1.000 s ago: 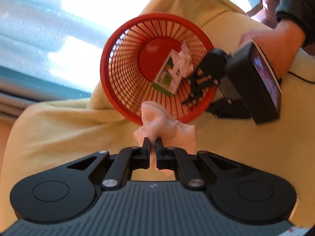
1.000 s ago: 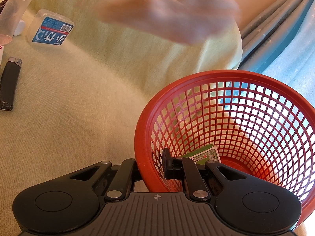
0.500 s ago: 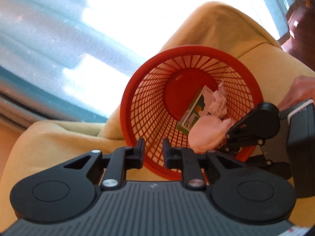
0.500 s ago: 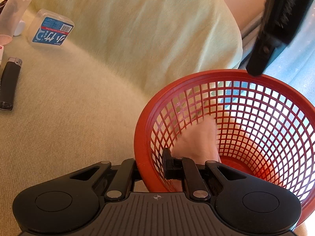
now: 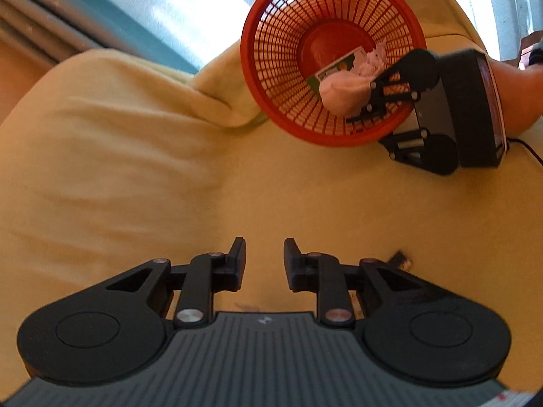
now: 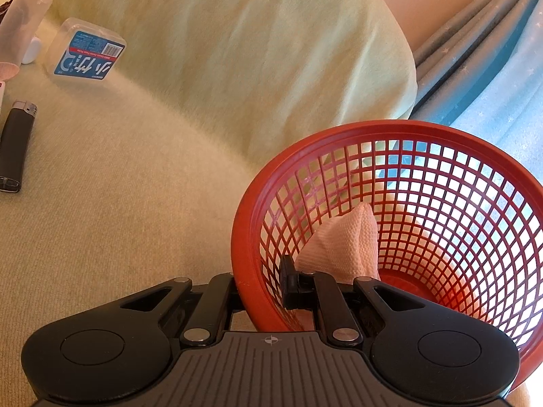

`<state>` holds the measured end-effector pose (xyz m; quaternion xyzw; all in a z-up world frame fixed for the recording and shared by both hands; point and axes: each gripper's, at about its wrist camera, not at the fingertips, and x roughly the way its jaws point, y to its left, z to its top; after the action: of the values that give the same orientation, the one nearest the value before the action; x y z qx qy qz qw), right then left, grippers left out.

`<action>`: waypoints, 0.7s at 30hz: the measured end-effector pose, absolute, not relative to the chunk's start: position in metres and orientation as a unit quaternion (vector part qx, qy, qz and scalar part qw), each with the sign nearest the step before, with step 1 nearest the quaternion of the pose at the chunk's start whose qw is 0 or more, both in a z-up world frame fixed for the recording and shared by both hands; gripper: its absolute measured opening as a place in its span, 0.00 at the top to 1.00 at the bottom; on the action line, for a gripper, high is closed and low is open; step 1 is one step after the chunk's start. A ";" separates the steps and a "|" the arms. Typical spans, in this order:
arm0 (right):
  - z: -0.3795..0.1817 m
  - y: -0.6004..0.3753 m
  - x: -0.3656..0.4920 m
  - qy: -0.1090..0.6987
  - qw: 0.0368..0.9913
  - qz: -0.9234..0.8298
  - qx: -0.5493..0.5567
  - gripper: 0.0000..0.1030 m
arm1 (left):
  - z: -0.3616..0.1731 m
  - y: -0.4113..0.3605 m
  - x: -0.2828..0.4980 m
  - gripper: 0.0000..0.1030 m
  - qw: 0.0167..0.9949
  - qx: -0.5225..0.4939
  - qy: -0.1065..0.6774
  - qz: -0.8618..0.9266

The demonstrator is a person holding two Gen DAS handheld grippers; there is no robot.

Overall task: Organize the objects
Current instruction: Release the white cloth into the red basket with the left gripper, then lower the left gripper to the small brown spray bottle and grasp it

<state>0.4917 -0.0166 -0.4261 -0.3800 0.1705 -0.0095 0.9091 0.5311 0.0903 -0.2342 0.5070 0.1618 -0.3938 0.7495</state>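
Nearest, low in the left wrist view, the left gripper [image 5: 261, 259] stands with its jaws spread and nothing between them, having just been opening, over bare yellow sofa fabric [image 5: 135, 169]. Low in the right wrist view, the right gripper [image 6: 261, 283] pinches the near rim of the red mesh basket [image 6: 441, 135], one finger outside the wall, one inside. Just beyond that inner finger a pale pink cloth [image 6: 346, 240] lies in the basket; the left view, upper right, shows it against a green and white carton [image 5: 339, 68]. Farther off, at the left edge of the right view, a black lighter [image 6: 17, 146] and a blue-labelled box [image 6: 88, 56] wait on the sofa. The basket sits tilted on a soft cushion, so a slackened pinch could tip it and spill things. A second ago the left gripper held the cloth just outside the basket; now it has dropped it inside and drawn back
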 end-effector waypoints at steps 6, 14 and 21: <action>-0.426 -0.017 0.492 0.171 0.909 -0.010 -0.381 0.94 | -0.254 0.143 0.519 0.79 0.764 0.472 0.231 -0.375; -0.427 -0.018 0.492 0.171 0.908 -0.010 -0.383 0.94 | -0.293 0.173 0.506 0.77 0.752 0.463 0.276 -0.380; -0.427 -0.019 0.493 0.172 0.908 -0.010 -0.383 0.94 | -0.323 0.167 0.514 0.73 0.702 0.519 0.276 -0.402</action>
<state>0.4926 -0.0190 -0.4269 -0.3831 0.1717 -0.0100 0.9075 0.5142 0.1669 -0.3231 0.5194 0.2762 -0.4022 0.7016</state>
